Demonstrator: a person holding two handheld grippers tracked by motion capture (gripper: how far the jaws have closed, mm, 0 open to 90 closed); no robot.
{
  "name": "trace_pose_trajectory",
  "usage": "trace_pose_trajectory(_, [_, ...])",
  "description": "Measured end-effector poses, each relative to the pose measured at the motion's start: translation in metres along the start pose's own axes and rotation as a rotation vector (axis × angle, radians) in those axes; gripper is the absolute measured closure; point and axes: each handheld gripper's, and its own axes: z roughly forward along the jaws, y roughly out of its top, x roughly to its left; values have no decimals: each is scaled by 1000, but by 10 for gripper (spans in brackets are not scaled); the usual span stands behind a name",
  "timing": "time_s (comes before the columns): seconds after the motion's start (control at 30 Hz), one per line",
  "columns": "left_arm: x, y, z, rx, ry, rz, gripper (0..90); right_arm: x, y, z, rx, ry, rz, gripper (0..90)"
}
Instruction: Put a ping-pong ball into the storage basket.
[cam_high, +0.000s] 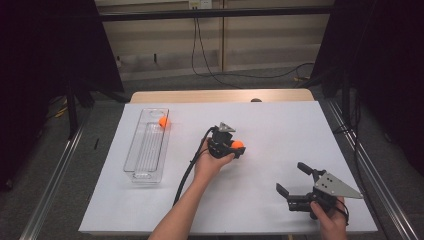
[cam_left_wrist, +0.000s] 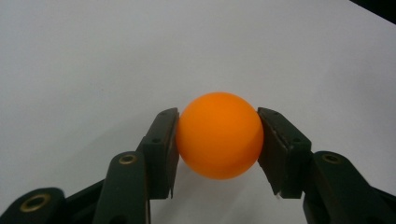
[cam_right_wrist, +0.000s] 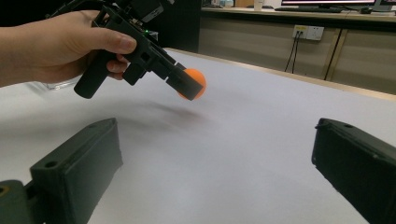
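Note:
An orange ball (cam_left_wrist: 218, 135) sits squeezed between the two black pads of my left gripper (cam_left_wrist: 217, 140). From above, that left gripper (cam_high: 235, 148) hovers over the middle of the white sheet with the ball (cam_high: 237, 144) in it. In the right gripper view the ball (cam_right_wrist: 196, 83) hangs clear above the sheet in the left gripper (cam_right_wrist: 189, 86). A second orange ball (cam_high: 163, 121) lies at the far end of the clear plastic tray (cam_high: 146, 150). My right gripper (cam_high: 291, 181) rests near the front right of the sheet, jaws wide apart with nothing between them.
A white sheet (cam_high: 280, 125) covers the wooden table (cam_high: 220, 95). The tray stands lengthwise on the sheet's left side. A black cable (cam_high: 187, 170) trails from the left gripper along the forearm. Dark curtains and metal rails flank the table.

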Motion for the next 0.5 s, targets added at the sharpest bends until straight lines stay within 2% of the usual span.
trace_pose_trajectory(0.23, [1,-1,-3,6,8,15,510,2,0,1,6,6,-4,10])
trace_pose_trajectory(0.3, [1,-2,-2,6,3,7,510,2,0,1,9,7,-7,10])
trace_pose_trajectory(0.5, [0,-3,-5,8,-1,21,510,0,0,0,5,3,0,10])
